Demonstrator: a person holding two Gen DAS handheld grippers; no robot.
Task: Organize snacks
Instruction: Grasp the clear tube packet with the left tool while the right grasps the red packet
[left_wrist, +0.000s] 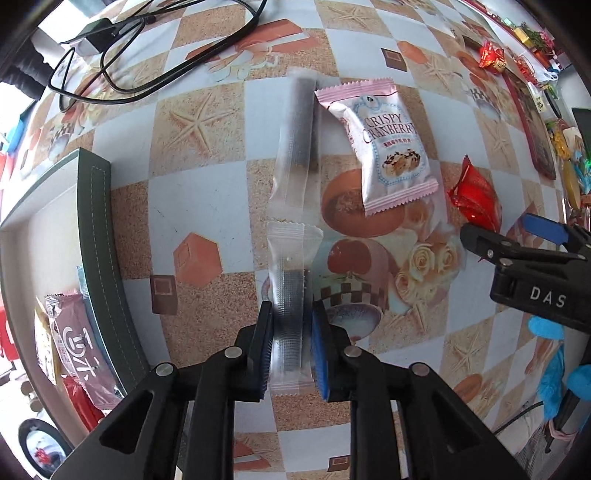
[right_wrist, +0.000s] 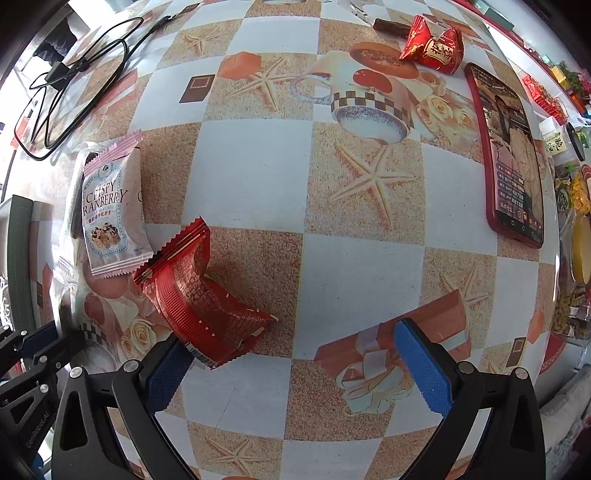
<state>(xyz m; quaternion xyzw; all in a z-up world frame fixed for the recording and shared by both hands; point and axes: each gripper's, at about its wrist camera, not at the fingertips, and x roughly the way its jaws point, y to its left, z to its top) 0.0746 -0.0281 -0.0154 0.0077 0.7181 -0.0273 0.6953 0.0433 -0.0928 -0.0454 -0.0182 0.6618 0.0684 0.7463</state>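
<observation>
The left tool (left_wrist: 291, 350) pinches a clear-wrapped dark snack stick (left_wrist: 290, 314) lying on the patterned bench (left_wrist: 207, 192); a second stick (left_wrist: 295, 140) lies just beyond, beside the cranberry packet (left_wrist: 384, 147); the right tool (right_wrist: 295, 354) stands spread and empty above the bench, its left finger by a red packet (right_wrist: 207, 306).

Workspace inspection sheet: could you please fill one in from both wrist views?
Surface: patterned tablecloth, flat.
Job's things: clear-wrapped dark stick in left jaws; second stick under the Crispy Cranberry packet; red packet loose; green-rimmed box holding snacks.
Clutter: red-cased phone; red candies.
Grippers: left gripper shut on stick; right gripper open, empty.
Cables: black cable, far edge.
Surroundings: nothing seen clearly.
</observation>
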